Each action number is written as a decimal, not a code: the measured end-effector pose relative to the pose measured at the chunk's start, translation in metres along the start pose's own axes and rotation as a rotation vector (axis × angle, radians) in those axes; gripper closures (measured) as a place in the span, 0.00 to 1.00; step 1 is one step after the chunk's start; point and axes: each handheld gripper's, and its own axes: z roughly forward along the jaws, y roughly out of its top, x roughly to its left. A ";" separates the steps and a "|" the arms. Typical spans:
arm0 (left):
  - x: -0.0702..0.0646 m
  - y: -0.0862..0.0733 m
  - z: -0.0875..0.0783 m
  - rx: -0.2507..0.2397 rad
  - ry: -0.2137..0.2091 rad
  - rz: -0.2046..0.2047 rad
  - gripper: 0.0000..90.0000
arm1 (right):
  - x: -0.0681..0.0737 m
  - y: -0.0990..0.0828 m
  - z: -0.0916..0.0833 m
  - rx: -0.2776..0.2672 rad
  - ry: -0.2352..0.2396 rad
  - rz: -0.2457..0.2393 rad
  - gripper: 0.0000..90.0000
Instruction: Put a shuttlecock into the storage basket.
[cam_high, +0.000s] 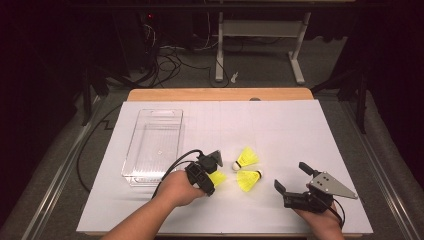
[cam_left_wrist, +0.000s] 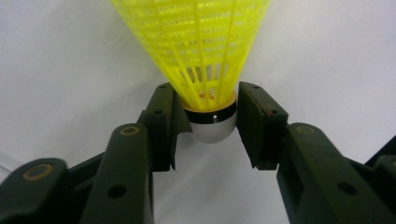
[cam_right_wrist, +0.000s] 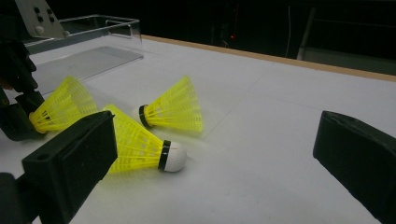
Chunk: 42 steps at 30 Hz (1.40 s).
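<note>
A dark room with cables and a desk frame on the floor lies beyond the white-covered tabletop, whose far edge shows bare wood. A clear plastic bin stands on the sheet at about ten o'clock from the centre.

Three yellow shuttlecocks sit near the middle. The left tongs, held in the person's left hand, have the nearest shuttlecock between their jaws. In the left gripper view its white cork tip sits between the two black pads with the yellow skirt fanning away at twelve o'clock; the pads stand against the cork's sides, though whether they press on it I cannot tell.

At three o'clock of those tongs lie the second shuttlecock and, just beyond it at twelve o'clock, the third shuttlecock, both on their sides on the sheet.

The right tongs hover at five o'clock of the pair, jaws wide apart with nothing between them.
</note>
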 end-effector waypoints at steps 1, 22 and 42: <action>0.000 0.000 0.000 -0.001 -0.002 0.000 0.69 | 0.000 0.000 0.000 0.001 0.000 0.000 0.01; 0.000 -0.005 -0.009 -0.042 -0.036 0.022 0.71 | 0.000 0.000 0.000 -0.001 0.001 -0.004 0.01; -0.006 -0.018 -0.033 -0.022 -0.058 0.076 0.71 | 0.001 0.000 0.000 0.003 0.000 -0.004 0.01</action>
